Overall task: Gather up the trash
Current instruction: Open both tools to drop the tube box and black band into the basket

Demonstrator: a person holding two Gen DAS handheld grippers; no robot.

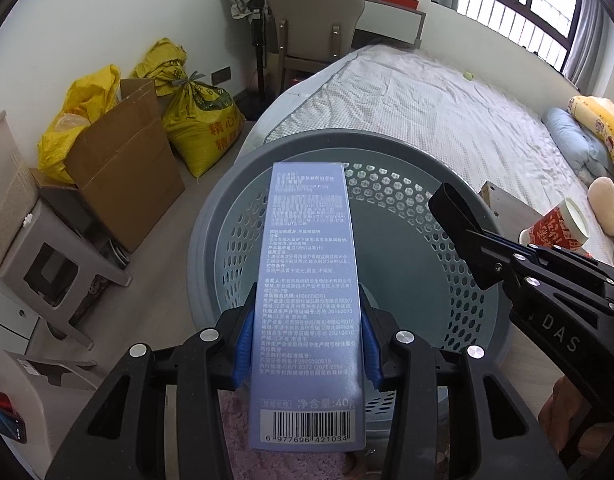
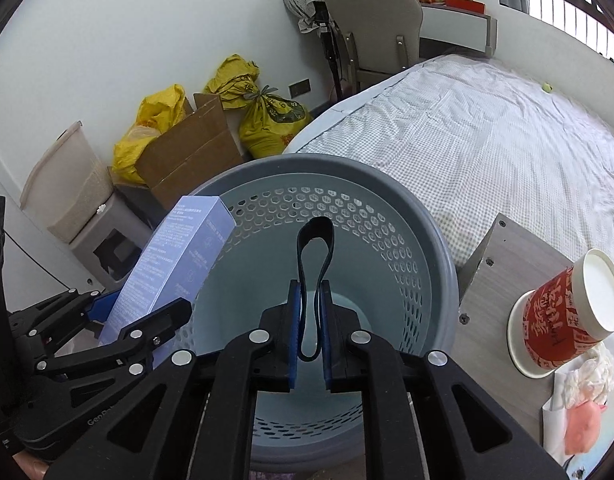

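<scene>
Showing the moment before release: two pieces of trash are held over the grey perforated basket (image 1: 387, 208), whose floor, where it can be seen, appears bare, so nothing is judged to have been dropped in yet. At the left, the left gripper (image 1: 307, 344) is closed on a pale blue carton (image 1: 307, 280), which is clamped near its barcode end between the blue pads (image 1: 245, 344) and is projected forward over the near rim toward the basket's middle. At the centre, the right gripper (image 2: 309, 332) is closed on a black elastic loop (image 2: 313, 256), which is pinched at its lower part with its free end standing above the opening. Both grippers are pitched steeply downward, side by side above the near rim. At the right, a red paper cup (image 2: 563, 312) and crumpled wrappers (image 2: 587, 368) are left on the bedside board (image 2: 503, 264), near its right edge; their collection is judged to be outstanding.
</scene>
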